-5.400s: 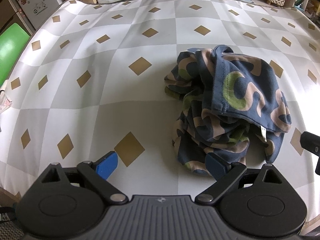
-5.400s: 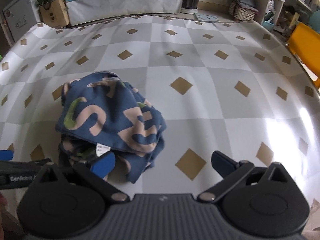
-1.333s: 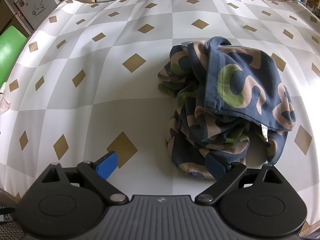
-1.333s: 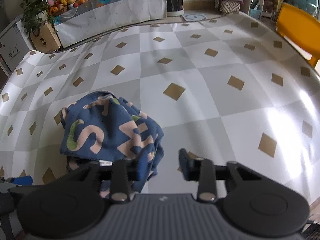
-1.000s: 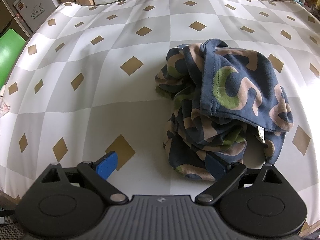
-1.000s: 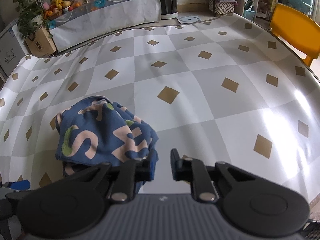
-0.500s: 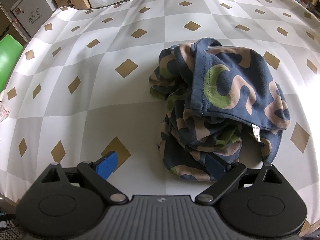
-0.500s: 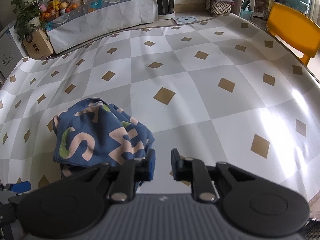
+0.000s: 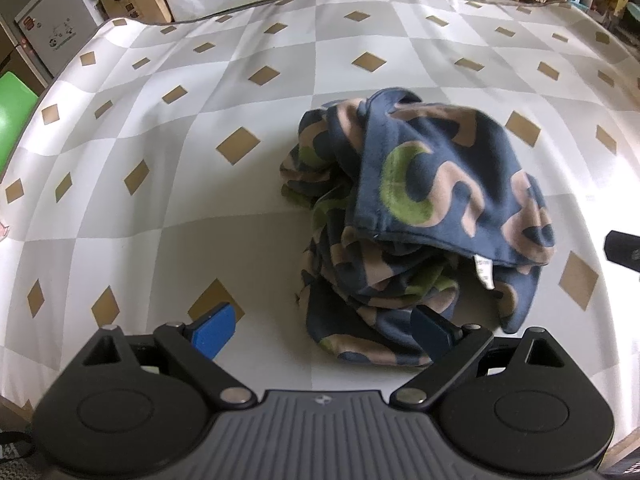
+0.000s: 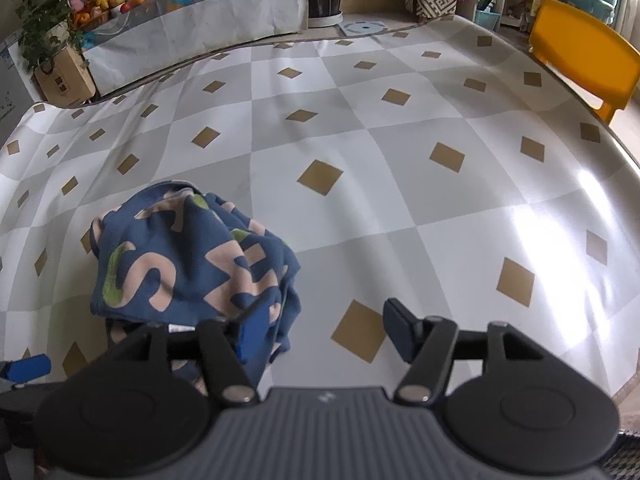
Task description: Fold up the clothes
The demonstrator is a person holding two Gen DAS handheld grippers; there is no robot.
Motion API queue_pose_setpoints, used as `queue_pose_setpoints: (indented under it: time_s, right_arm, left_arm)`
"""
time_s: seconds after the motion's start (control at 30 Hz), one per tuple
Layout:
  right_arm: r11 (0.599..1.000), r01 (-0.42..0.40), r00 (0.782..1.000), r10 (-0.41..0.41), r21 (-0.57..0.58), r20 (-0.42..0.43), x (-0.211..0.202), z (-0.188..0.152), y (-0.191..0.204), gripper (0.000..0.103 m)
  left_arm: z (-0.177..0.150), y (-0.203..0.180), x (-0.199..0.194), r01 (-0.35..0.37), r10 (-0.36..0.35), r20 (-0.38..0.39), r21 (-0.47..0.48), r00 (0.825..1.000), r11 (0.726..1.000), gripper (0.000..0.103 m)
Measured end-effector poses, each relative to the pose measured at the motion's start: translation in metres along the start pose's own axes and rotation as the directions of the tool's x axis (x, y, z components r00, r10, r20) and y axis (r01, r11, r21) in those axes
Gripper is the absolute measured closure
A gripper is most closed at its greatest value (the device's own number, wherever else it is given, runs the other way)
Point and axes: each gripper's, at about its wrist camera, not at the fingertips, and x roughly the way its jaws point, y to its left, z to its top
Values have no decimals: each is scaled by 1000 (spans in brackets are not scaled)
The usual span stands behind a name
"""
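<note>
A crumpled navy garment (image 9: 420, 216) with tan and green letters lies in a heap on the checked tablecloth (image 9: 200, 160). The left gripper (image 9: 320, 330) is open above the cloth's near edge; its right finger sits over the heap's near hem and its left finger over bare cloth. In the right wrist view the same garment (image 10: 188, 256) lies to the lower left. The right gripper (image 10: 324, 330) hovers just right of it with jaws opening and nothing between them; its left finger overlaps the garment's right edge. A white label (image 9: 484, 272) hangs from the top fold.
The table's front edge runs just under both grippers. A yellow chair (image 10: 580, 68) stands off the far right corner, a green object (image 9: 12, 116) at the left. Beyond the far edge are a draped bench with fruit (image 10: 192, 12), plants and a cardboard box (image 10: 64, 76).
The right gripper's jaws have spread from nearly shut to apart. The garment has shifted slightly in the left wrist view as that hand drifted; the heap itself looks unchanged.
</note>
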Motion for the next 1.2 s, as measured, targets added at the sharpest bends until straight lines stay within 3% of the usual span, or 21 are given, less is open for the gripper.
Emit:
queue_pose_setpoints:
  time_s: [0.3, 1.2]
  right_arm:
    - [999, 19, 1000, -18, -30, 6, 1, -3, 8, 34]
    - [996, 46, 998, -49, -77, -42, 8, -3, 15, 34]
  left_arm:
    - [0, 1, -3, 12, -12, -1, -14, 1000, 1000, 8]
    - [0, 3, -8, 12, -12, 7, -33, 1000, 999, 8]
